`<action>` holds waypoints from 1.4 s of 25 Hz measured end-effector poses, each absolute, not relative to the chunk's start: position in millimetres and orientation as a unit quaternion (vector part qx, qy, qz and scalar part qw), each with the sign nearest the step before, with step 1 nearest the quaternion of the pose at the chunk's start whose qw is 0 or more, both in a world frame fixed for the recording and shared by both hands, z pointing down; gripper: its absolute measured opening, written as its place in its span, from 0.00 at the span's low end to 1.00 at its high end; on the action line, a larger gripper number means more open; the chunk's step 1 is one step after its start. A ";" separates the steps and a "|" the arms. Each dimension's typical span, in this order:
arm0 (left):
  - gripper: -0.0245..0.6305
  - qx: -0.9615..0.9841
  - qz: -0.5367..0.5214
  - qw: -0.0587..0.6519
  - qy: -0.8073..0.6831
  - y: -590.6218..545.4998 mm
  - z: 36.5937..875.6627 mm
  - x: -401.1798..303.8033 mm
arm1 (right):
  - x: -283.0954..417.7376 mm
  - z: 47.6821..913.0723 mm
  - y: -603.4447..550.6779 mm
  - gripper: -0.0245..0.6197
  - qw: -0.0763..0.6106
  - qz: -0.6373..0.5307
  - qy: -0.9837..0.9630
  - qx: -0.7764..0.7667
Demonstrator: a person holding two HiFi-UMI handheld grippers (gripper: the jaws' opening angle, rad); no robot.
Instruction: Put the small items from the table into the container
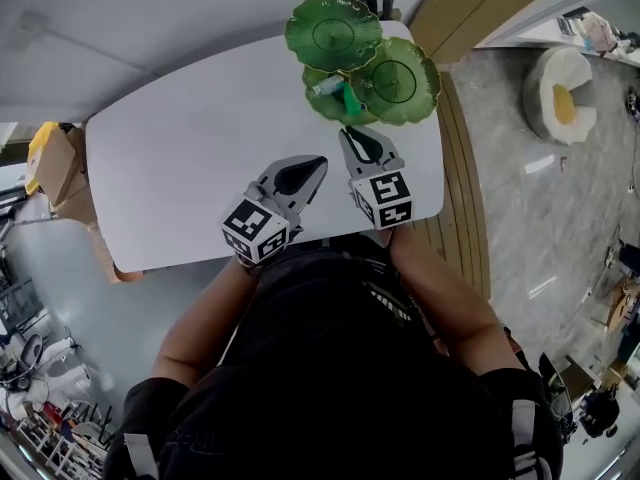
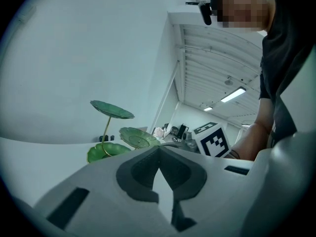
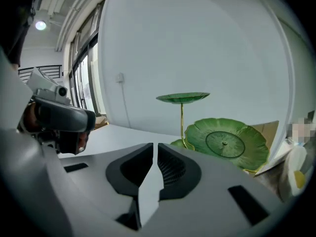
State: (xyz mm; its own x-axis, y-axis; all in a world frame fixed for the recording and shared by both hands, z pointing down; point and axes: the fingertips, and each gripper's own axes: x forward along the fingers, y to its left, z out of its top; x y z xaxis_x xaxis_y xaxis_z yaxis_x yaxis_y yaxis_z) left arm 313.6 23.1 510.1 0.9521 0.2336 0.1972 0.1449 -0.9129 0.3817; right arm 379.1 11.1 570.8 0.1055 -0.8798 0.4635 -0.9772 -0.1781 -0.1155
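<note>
A green lotus-leaf stand (image 1: 397, 80) with three leaf dishes stands at the far edge of the white table (image 1: 180, 168). Its lowest dish (image 1: 335, 106) holds a small pale item (image 1: 322, 87) and a green item (image 1: 351, 99). My right gripper (image 1: 352, 133) hovers just short of that dish, jaws shut with nothing between them. My left gripper (image 1: 312, 168) is beside it to the left, shut and empty too. In the left gripper view, the gripper (image 2: 159, 148) faces the stand (image 2: 138, 137). In the right gripper view, the gripper (image 3: 155, 144) has the middle dish (image 3: 228, 143) close ahead.
No loose items show on the tabletop. Cardboard boxes (image 1: 55, 163) sit on the floor left of the table, a wooden panel (image 1: 465, 13) leans at the far right, and a white round seat (image 1: 560, 93) stands further right. Clutter fills the lower left corner (image 1: 40, 408).
</note>
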 end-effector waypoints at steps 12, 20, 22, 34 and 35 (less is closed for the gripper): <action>0.05 0.978 0.083 0.179 0.065 60.7 470.4 316.4 | 387.7 489.7 103.2 0.06 0.083 0.173 -0.676 0.712; 0.05 0.980 0.084 0.176 0.029 85.7 459.4 309.6 | 401.2 486.5 131.8 0.06 0.079 0.173 -0.693 0.696; 0.05 0.979 0.089 0.181 0.014 88.7 463.9 302.2 | 398.8 486.1 139.4 0.06 0.075 0.180 -0.701 0.686; 0.05 0.978 0.084 0.191 -0.005 99.9 471.2 243.5 | 343.1 476.2 154.4 0.06 0.051 0.197 -0.715 0.669; 0.05 0.978 0.081 0.191 -0.002 100.4 469.8 237.4 | 335.8 474.2 155.6 0.06 0.054 0.194 -0.715 0.670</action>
State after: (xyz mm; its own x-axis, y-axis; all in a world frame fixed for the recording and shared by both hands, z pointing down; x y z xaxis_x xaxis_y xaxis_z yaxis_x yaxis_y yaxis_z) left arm 237.4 100.4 469.8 0.9869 0.0278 0.1589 -0.0340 -0.9270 0.3736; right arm 335.8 155.6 474.2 -0.0969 -0.9364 0.3372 -0.9782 0.0271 -0.2057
